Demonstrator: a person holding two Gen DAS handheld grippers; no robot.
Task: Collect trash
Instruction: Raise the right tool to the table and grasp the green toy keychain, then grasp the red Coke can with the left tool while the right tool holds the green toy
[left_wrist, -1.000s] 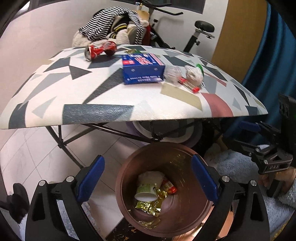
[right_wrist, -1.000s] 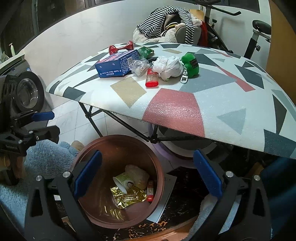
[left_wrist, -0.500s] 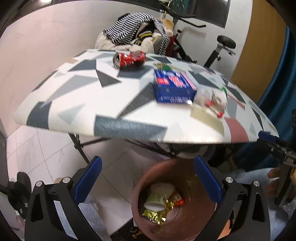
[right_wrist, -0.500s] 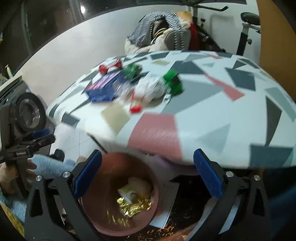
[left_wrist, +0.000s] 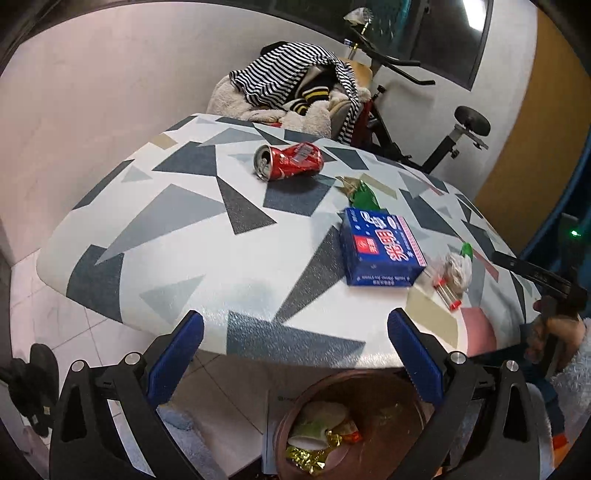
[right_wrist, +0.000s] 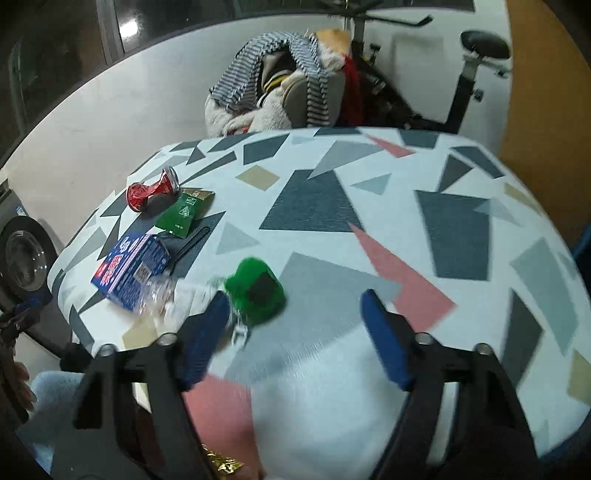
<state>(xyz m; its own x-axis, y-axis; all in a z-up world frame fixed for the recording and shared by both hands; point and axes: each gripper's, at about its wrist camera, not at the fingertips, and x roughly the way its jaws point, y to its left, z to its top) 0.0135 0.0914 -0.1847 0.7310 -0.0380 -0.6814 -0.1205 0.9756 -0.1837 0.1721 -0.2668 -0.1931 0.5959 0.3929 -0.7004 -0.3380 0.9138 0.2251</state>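
A table (left_wrist: 155, 236) with a white top patterned in grey, blue and pink triangles stands on a pale tiled floor (left_wrist: 55, 321). Behind it, striped clothing (left_wrist: 284, 79) lies heaped on a chair beside an exercise bike (left_wrist: 458, 136), against a white wall (left_wrist: 110, 85) under dark windows.

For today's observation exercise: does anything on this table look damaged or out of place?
Yes. The red can lies on its side near the table's far edge, its middle crushed inward. The blue box looks intact.
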